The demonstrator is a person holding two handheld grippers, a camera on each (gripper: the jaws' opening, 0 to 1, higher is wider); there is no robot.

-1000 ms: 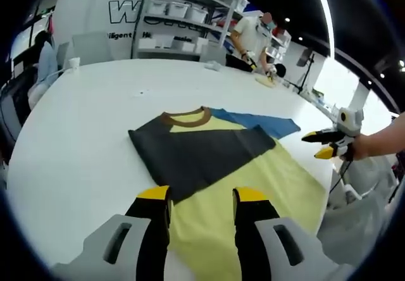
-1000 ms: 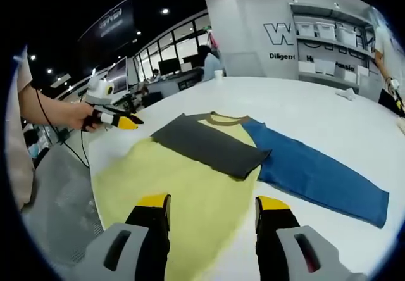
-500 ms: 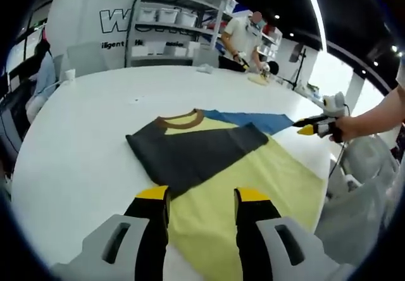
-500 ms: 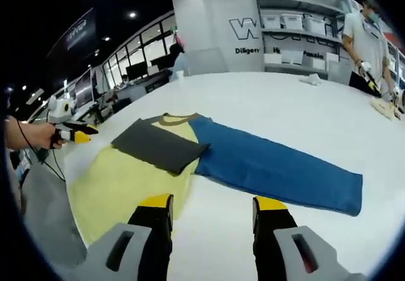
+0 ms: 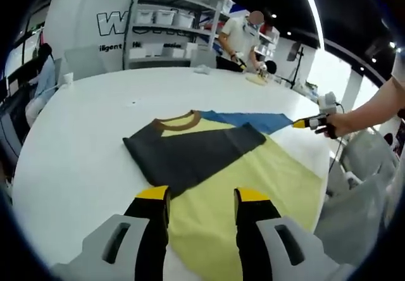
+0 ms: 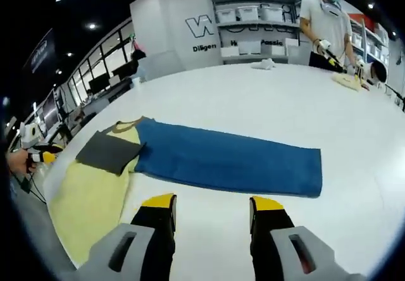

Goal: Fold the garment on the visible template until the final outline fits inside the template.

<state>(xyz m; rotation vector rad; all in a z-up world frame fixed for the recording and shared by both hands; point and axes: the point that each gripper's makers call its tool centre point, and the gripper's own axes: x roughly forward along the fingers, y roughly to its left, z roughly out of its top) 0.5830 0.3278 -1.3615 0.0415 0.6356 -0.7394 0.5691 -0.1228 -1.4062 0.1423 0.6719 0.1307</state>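
Ahead of the left tool, on the white desk: a garment lying flat, yellow body nearest the jaws, dark grey sleeve folded across the chest, brown collar at the far end, blue sleeve peeking out beyond to the right. Left tool released, jaws apart with nothing between them, hovering over the yellow hem.

Further right of the left tool, past the desk edge: the right tool, yellow tips pointing toward the blue sleeve, held by a hand on a bare forearm.

Ahead of the right tool: the same garment, blue sleeve stretched long and flat straight across in front of the jaws, grey sleeve and yellow body off to the left. Right tool released too, jaws parted, gripping nothing, just short of the blue sleeve's near edge.

Far left of the right tool, at the desk edge: the left tool, small, in a hand.

Beyond the desk: shelving with white bins, a person in a white shirt working at the far side.
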